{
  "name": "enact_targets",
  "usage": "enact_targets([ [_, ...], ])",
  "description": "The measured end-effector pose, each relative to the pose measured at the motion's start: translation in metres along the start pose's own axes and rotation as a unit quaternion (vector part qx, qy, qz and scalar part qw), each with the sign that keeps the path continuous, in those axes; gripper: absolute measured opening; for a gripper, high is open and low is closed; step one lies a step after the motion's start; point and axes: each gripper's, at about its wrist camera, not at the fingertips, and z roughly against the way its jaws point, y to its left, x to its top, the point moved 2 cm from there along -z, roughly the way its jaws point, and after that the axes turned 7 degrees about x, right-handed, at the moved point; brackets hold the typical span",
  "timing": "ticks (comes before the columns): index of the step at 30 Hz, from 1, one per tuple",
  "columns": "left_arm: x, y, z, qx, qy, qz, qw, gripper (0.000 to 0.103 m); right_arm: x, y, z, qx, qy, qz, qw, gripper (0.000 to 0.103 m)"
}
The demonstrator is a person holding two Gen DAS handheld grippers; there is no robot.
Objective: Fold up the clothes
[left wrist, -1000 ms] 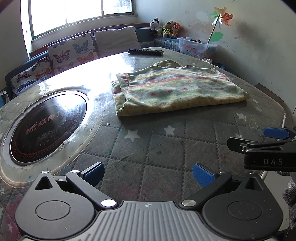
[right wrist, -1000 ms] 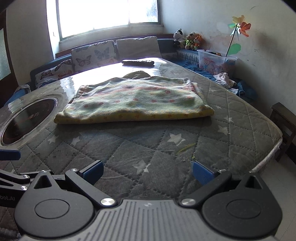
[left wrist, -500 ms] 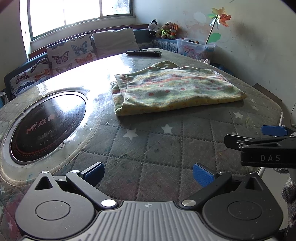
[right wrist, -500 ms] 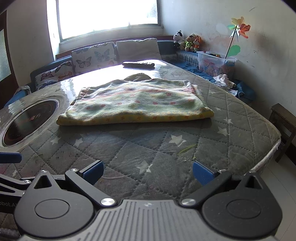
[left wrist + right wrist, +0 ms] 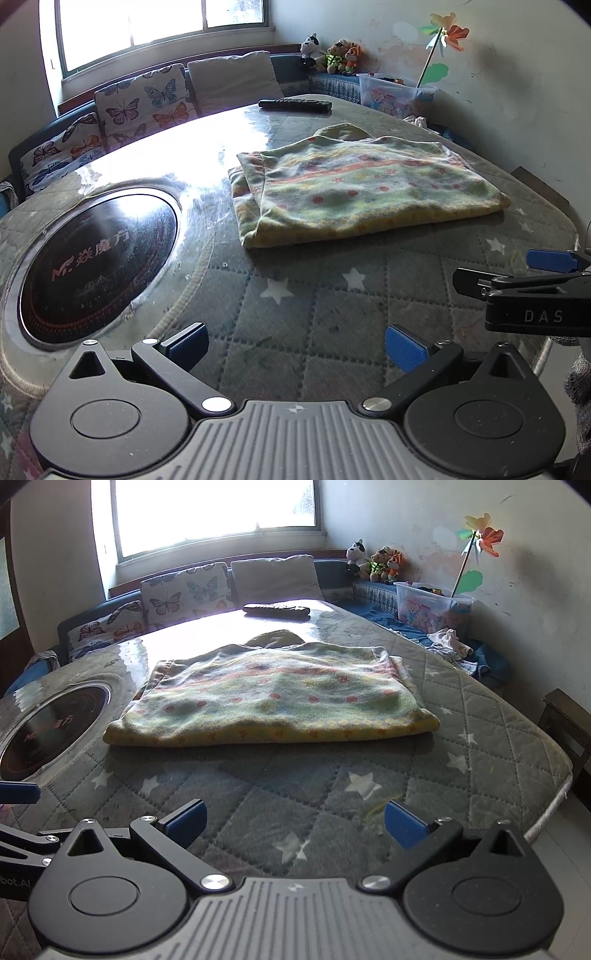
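A green and yellow flowered garment lies folded flat on the quilted star-patterned table cover. My left gripper hovers open over the cover, short of the garment's near left corner, with nothing between its blue pads. My right gripper is open too, held back from the garment's near edge, and empty. In the left wrist view the right gripper shows from the side at the right edge. One blue pad of the left gripper shows at the left edge of the right wrist view.
A round dark cooktop is set into the table at the left. A black remote lies at the far edge. Cushions, a clear toy bin and a wooden stool stand beyond the table.
Both grippers have drifted a little, so the garment sits slightly farther and higher in each view. Neither gripper has opened or shut, and the garment has not moved.
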Motion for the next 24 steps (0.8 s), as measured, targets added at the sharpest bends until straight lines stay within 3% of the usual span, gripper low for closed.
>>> enact_targets([
  [24,0.035,0.012,-0.036,0.001,0.010,-0.003,0.9999,0.103,0.028,0.000,-0.039,-0.008,0.010,-0.011,1.000,0.103],
])
